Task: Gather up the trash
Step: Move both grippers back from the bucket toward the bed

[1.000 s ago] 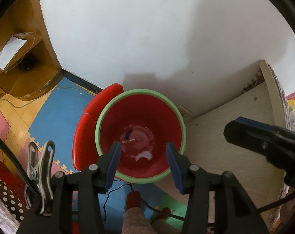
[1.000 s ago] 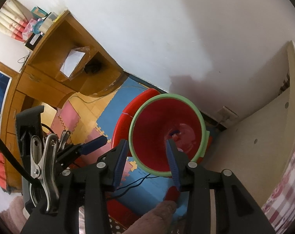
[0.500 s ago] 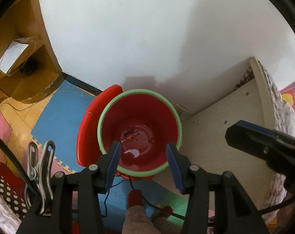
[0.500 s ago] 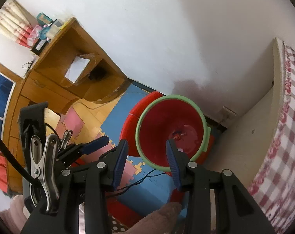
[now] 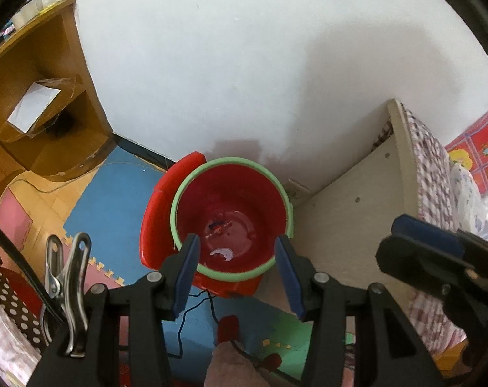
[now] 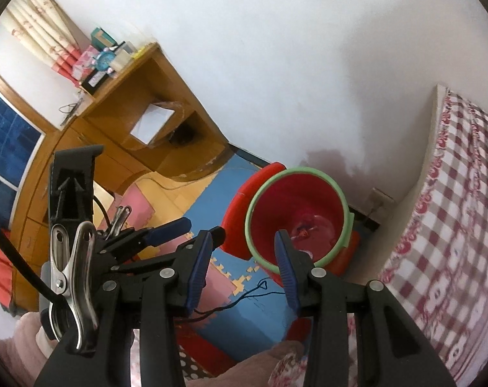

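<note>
As far as I could tell from both wrist views, the dropping-off part looked pretty much done at this point. The red bin (image 5: 231, 213) with the green rim sat on the foam floor mat (image 5: 115, 200), tucked in the corner between the white wall (image 5: 244, 64) and the side of the bed (image 5: 347, 213). Down at the bottom of it were a few small scraps of trash (image 5: 219, 227), something reddish and dark plus a pale crescent-shaped bit, too small to say what they were.

Both tongs were empty. The left gripper (image 5: 236, 277) had its jaws roughly half open with nothing between the blue pads, just the bin seen through the gap. Same story with the right gripper (image 6: 242, 267), parted about halfway and holding nothing, off to the side above the bin.

What's left? Hard to say. No loose trash showed on the mat in either view, so either it's finished or the rest was out of frame.
</note>
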`<state>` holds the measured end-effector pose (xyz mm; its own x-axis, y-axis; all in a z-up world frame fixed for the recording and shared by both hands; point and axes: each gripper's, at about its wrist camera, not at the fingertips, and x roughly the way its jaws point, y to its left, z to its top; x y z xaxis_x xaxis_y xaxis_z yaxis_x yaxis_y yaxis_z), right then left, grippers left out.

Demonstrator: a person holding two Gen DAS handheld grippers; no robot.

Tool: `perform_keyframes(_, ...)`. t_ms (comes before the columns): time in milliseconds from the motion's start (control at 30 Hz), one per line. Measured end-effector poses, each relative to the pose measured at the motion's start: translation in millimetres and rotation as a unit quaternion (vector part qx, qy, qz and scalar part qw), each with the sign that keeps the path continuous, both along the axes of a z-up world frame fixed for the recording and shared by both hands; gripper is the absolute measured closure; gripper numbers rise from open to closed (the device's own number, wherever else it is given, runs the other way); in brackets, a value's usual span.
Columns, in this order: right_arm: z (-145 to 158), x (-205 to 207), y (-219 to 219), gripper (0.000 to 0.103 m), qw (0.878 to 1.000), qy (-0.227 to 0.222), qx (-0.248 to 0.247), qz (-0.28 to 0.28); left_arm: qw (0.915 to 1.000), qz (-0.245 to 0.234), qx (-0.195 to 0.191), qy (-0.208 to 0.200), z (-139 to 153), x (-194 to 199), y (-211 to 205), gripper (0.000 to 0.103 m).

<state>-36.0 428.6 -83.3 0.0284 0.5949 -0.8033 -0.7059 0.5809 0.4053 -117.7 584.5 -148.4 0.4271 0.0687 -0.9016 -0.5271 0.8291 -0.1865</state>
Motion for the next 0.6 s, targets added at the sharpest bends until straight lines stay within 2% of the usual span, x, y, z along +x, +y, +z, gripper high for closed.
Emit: perform_keyframes(600, 64.7, -37.6, -100.6, 0.061, 0.997, -0.035, 0.068, -0.029, 0.9978, -0.025, 0.041, -0.045, 80.9, -39.1, -77.9, 0.052)
